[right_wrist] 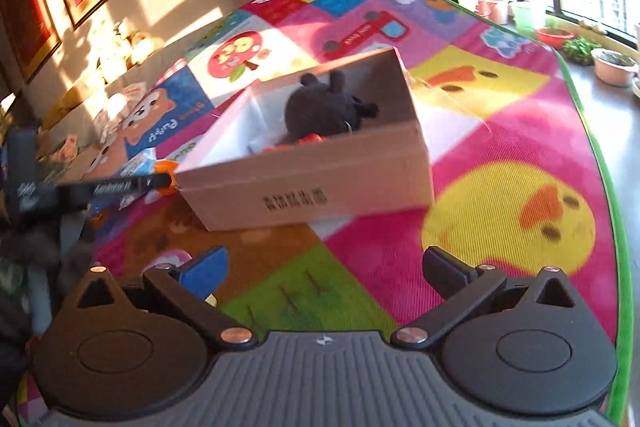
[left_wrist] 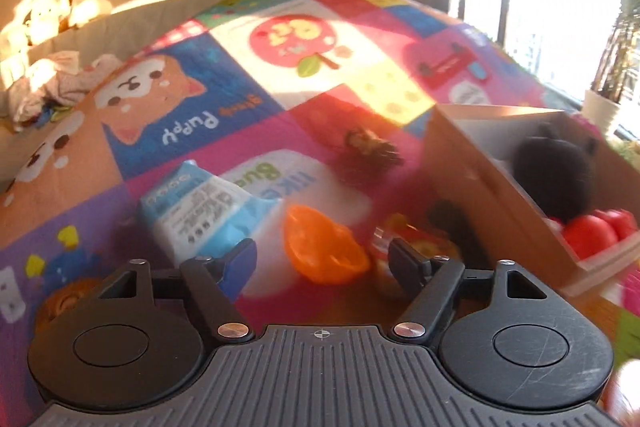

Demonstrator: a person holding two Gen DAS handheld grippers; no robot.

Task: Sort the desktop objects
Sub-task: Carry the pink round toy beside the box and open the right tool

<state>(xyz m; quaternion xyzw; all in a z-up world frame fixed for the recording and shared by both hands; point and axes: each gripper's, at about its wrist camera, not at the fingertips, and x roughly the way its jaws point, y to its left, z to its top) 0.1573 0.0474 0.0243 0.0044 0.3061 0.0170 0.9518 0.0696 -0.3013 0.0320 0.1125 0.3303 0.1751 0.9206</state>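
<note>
The left gripper (left_wrist: 322, 259) has its jaws spread wide and holds nothing. It is positioned low over a multicoloured cartoon-print play mat (left_wrist: 248, 75). Directly ahead of the gap between its fingers lies an orange translucent plastic piece (left_wrist: 324, 247), resting on the mat. To the left of this piece, just beside it, lies a blue-and-white soft packet printed with text (left_wrist: 200, 211). Farther back on the mat sits a dark, spiky, pinecone-like object (left_wrist: 374, 149); motion blur prevents closer identification. At the right stands an open rectangular cardboard box (left_wrist: 476, 187). Inside it are a black plush toy (left_wrist: 554, 175) and, at the near end, red rounded objects (left_wrist: 592, 231).

The right gripper (right_wrist: 326, 269) is likewise wide open and empty, located over the green and pink squares of the play mat (right_wrist: 500, 147). The cardboard box (right_wrist: 312, 187) lies ahead of it, with printed characters on its near wall. The black plush toy (right_wrist: 324, 111) rests inside the box against the far end, with red-orange items (right_wrist: 304, 141) beside it. The left gripper's black finger (right_wrist: 120, 187) shows at the box's left corner, with the orange piece (right_wrist: 166, 173) behind it.
</note>
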